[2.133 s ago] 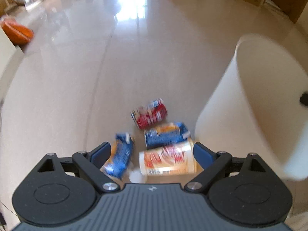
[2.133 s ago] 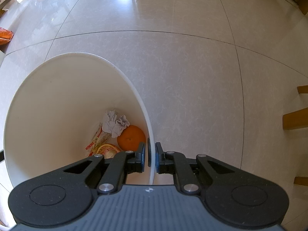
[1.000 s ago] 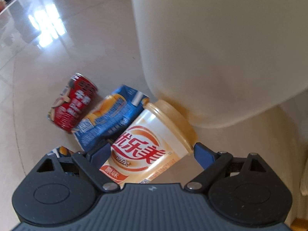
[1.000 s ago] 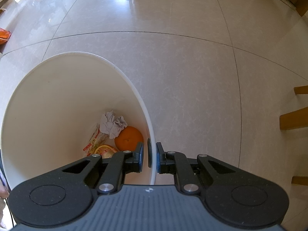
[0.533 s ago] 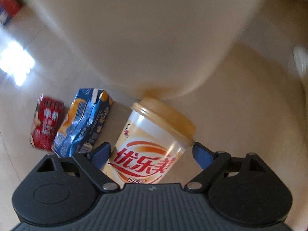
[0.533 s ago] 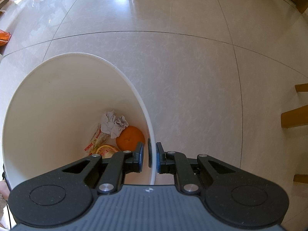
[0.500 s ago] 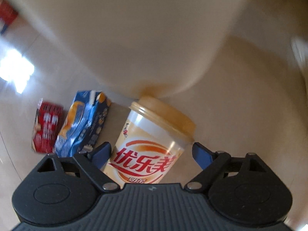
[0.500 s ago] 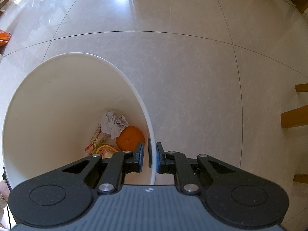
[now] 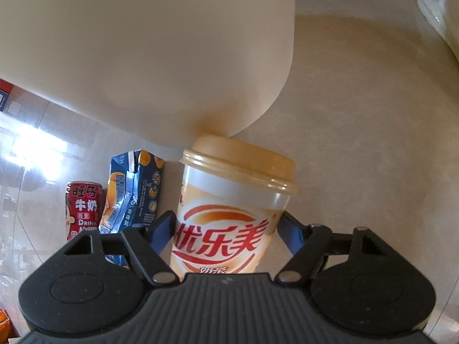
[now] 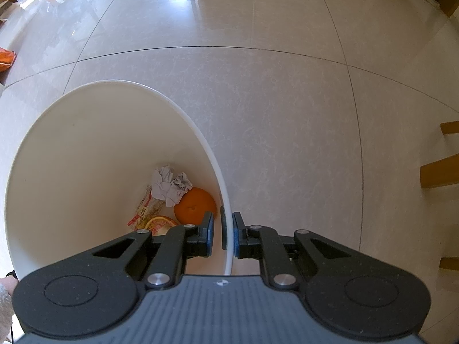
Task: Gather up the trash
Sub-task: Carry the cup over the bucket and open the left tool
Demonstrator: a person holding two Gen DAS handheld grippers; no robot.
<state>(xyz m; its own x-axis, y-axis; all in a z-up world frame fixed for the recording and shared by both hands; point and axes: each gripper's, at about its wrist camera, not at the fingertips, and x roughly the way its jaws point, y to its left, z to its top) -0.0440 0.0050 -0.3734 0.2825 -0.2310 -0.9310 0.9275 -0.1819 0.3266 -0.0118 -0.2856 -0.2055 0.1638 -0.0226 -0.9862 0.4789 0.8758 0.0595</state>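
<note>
A milk tea cup (image 9: 229,200) with a tan lid and red lettering sits between the fingers of my left gripper (image 9: 226,229), which is shut on its sides. The cup's lid points at the outer wall of the white trash bin (image 9: 157,43). To the cup's left, a blue juice carton (image 9: 134,192) and a red milk can (image 9: 83,209) lie on the floor. My right gripper (image 10: 223,235) is shut on the bin's rim (image 10: 114,84). Inside the bin lie an orange (image 10: 195,205), crumpled paper (image 10: 169,185) and a wrapper (image 10: 143,209).
The floor is glossy beige tile. Wooden furniture legs (image 10: 439,172) stand at the right edge of the right wrist view. An orange bag (image 10: 5,57) lies far left. A white object (image 9: 436,8) shows at the top right of the left wrist view.
My left gripper has swung round in line with the cup, and its jaws have narrowed onto the cup's sides. The right gripper and the bin have stayed in place.
</note>
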